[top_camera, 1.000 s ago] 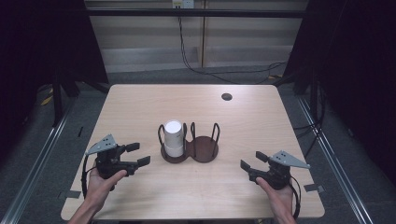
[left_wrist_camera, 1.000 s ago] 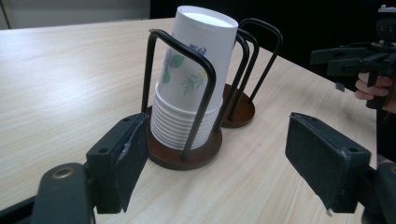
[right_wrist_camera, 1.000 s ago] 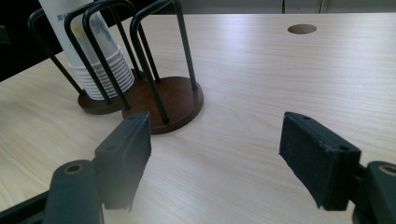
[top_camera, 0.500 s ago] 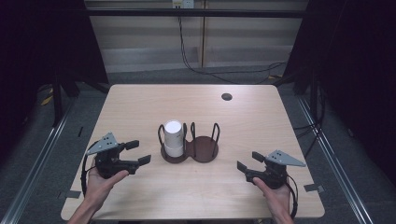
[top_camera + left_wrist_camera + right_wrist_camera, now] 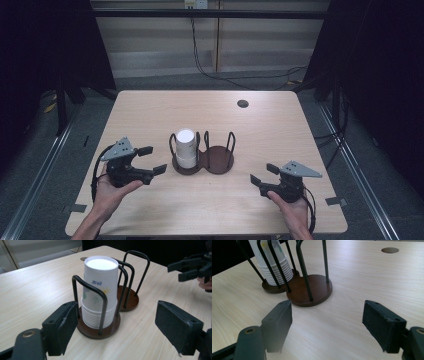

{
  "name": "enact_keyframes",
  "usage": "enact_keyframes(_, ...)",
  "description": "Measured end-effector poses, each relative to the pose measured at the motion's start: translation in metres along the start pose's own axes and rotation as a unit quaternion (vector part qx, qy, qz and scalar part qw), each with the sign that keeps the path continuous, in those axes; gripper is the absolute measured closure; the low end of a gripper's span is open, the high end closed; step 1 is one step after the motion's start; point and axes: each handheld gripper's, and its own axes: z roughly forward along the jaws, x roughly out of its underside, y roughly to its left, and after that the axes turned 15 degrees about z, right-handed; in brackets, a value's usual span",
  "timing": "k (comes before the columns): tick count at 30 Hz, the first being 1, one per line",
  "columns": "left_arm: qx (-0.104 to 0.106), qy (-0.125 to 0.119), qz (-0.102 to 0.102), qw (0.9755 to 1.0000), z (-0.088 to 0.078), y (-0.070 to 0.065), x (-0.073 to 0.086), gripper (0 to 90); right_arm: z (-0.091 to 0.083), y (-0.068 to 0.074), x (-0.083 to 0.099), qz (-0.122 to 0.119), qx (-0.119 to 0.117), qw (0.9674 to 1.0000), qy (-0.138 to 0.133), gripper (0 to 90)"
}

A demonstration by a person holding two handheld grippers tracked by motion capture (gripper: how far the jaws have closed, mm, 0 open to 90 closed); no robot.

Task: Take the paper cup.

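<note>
A stack of white paper cups (image 5: 185, 147) stands upside down in the left ring of a brown two-ring wire holder (image 5: 220, 161); the right ring is empty. My left gripper (image 5: 156, 159) hovers just left of the holder, pointing at the cups (image 5: 100, 287). It is open, its jaws have just been opening, and nothing is between them. My right gripper (image 5: 261, 173) sits to the holder's front right, open and empty, its jaws a little wider than before. It faces the empty ring (image 5: 312, 288) and the cups (image 5: 274, 267).
The light wooden table (image 5: 280, 130) has a small round hole (image 5: 242, 103) at its back right. Dark floor, metal rails and cables surround the table. The right gripper (image 5: 183, 270) shows far off in the left gripper view.
The left gripper has lifted slightly and its jaws stand wider apart. The right gripper has hardly moved. The cups and holder are where they were.
</note>
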Motion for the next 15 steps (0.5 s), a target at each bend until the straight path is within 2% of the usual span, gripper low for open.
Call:
enact_keyframes(1,0.000,0.000,0.000,1.0000,0.000,0.000,0.000,18.2,0.000,0.000,0.000,0.000,0.000,1.0000,0.000,23.4)
enact_keyframes(3,-0.020,-0.003,0.009,0.9998,0.001,0.002,-0.007,21.3,0.000,0.002,-0.001,0.000,-0.005,1.0000,0.000,23.8)
enact_keyframes(5,-0.020,-0.006,0.005,0.9998,0.003,0.004,-0.010,22.9,0.001,0.002,-0.001,-0.005,-0.006,1.0000,0.001,23.8)
enact_keyframes(15,-0.006,0.012,0.010,0.9999,0.009,0.012,-0.030,24.5,0.004,0.005,-0.001,-0.012,-0.015,0.9998,0.012,22.8)
